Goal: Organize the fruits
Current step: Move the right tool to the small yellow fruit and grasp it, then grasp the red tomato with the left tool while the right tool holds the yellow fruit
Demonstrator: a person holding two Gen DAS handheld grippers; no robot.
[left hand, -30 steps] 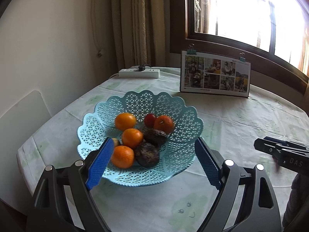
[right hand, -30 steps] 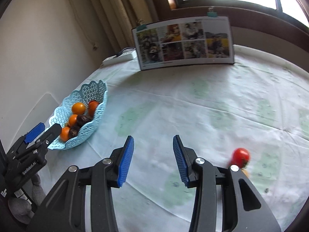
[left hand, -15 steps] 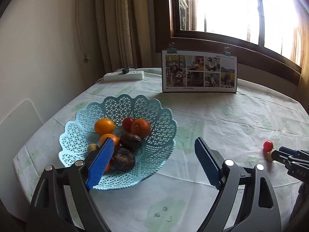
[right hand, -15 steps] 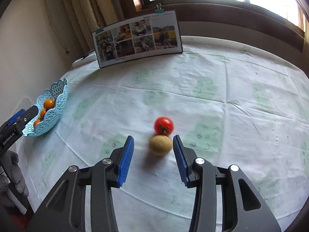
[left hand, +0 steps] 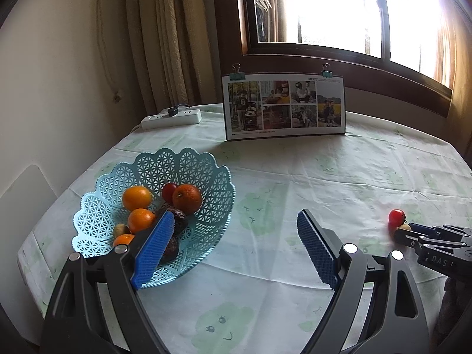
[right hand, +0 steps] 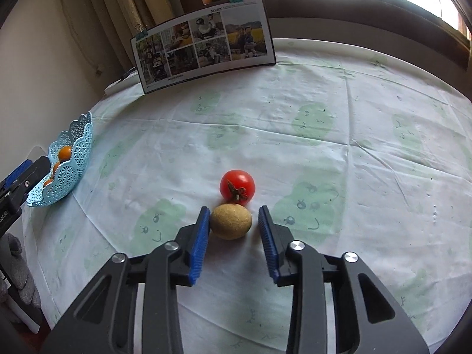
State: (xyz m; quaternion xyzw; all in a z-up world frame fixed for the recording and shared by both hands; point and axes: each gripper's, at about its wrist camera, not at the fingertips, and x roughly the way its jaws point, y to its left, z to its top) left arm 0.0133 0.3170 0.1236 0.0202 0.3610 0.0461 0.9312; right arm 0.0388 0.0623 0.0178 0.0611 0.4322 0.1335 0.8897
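The worktop (right hand: 324,94) fills both views, draped in a pale cloth printed with green smiling blobs. At its far edge under the window stands a photo collage card (left hand: 284,106), held upright by two binder clips, and a white power strip (left hand: 171,117) lies near the curtain. On the left side sits the blue lattice basket (left hand: 194,165), and what a haul in there: three oranges, with the topmost orange (left hand: 136,198) bright against the mesh, a red cherry tomato, dark wrinkled fruits and a small brown one at the rim. The left gripper (left hand: 233,249) hovers just in front of the basket, fingers spread wide, nothing between them. Over to the right gripper (right hand: 233,230): its blue pads straddle a small tan-brown fruit (right hand: 231,221) lying on the cloth, left pad touching or just beside it, right pad a little apart, so it is not clamped. Right behind that fruit, touching it, sits a red tomato (right hand: 237,187) with its dried stem facing the camera.
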